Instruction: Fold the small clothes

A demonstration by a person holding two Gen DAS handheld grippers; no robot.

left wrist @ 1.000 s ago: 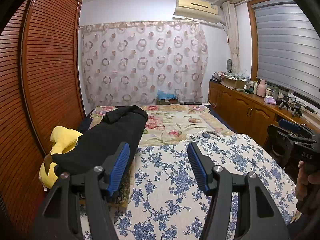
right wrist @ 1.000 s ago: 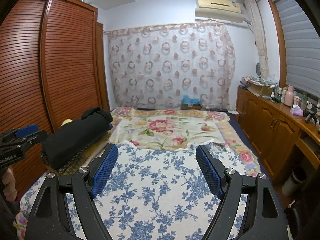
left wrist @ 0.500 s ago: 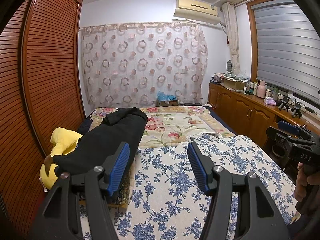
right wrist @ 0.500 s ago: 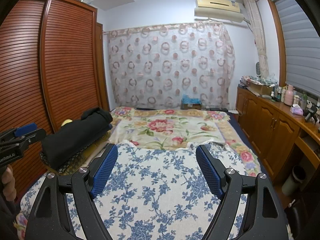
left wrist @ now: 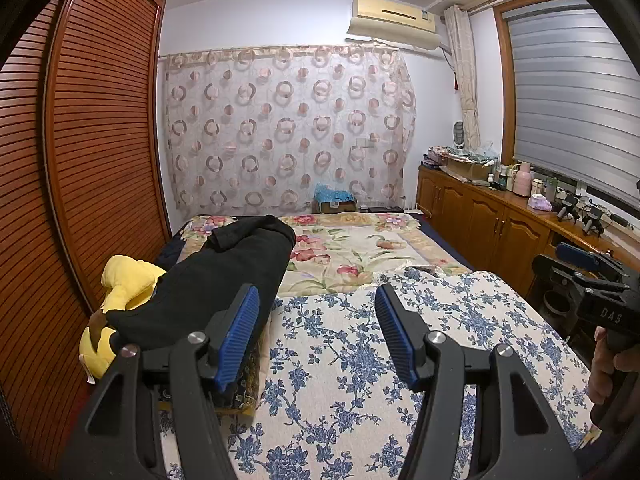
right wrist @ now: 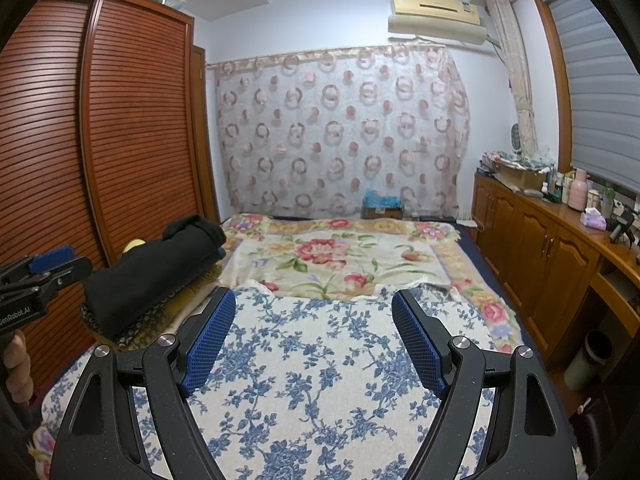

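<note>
A black garment [left wrist: 208, 280] lies in a long bundle on the left side of the bed, on folded patterned bedding; it also shows in the right wrist view [right wrist: 156, 272]. My left gripper [left wrist: 316, 332] is open and empty, held above the blue floral cover [left wrist: 352, 360], with its left finger beside the garment's near end. My right gripper [right wrist: 312, 340] is open and empty above the same cover [right wrist: 304, 380], to the right of the garment. Each gripper appears at the edge of the other's view.
A yellow plush toy [left wrist: 120, 280] lies against the wooden wardrobe [left wrist: 80, 180] on the left. A pink floral blanket [left wrist: 360, 252] covers the far bed. Wooden cabinets [right wrist: 552, 272] with clutter on top run along the right. A curtain [right wrist: 340, 128] hangs behind.
Both views have tilted slightly; the scene sits a little lower in the frame. The grippers stay open and nothing on the bed has moved.
</note>
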